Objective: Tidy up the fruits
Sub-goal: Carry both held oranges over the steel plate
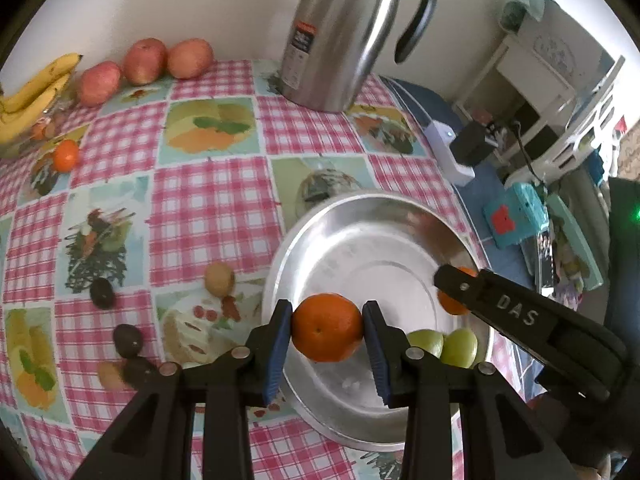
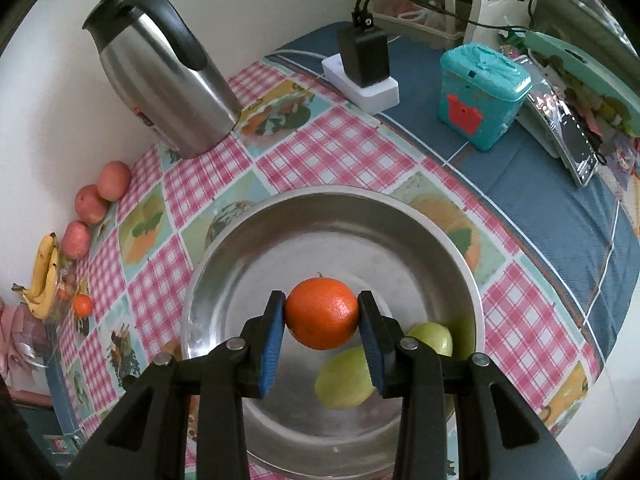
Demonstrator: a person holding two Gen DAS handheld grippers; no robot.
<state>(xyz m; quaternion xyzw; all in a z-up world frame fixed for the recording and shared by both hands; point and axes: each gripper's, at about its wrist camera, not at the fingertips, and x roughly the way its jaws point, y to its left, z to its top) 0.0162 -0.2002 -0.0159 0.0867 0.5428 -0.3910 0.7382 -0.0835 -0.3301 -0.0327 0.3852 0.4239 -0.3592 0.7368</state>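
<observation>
Two grippers each hold one orange over the same metal bowl [image 2: 404, 216]. The left gripper [image 1: 327, 330] has its blue pads pressed on both sides of an orange [image 1: 327, 327], which hangs above the near part of the bowl. The right gripper [image 2: 322, 316] is closed in the same way on a second orange [image 2: 322, 313], above the middle of the bowl. In the left wrist view this right gripper enters from the right, over the bowl's right rim, and its orange shows only partly behind the black finger.

Inside the bowl, two green fruits [image 2: 347, 378] lie side by side at its near right part, touching or almost touching each other.

The bowl stands on a table [image 1: 208, 200] with a pink checked cloth, near its right edge, where a blue cloth begins. A steel jug [image 1: 344, 36] stands at the far edge by the wall. Three red apples [image 1: 144, 60] lie in a row along the same far edge, toward the left corner, and beside them a bunch of bananas [image 1: 32, 96]. One small orange [image 1: 66, 155] lies on the table just in front of the bananas. Left of the bowl, some small fruits are scattered: a yellowish one [image 1: 219, 278] close to the rim and dark ones [image 1: 102, 292] further left.

On the blue cloth stand a teal box [image 2: 480, 92] and a black charger [image 2: 363, 56] on a white socket strip.
</observation>
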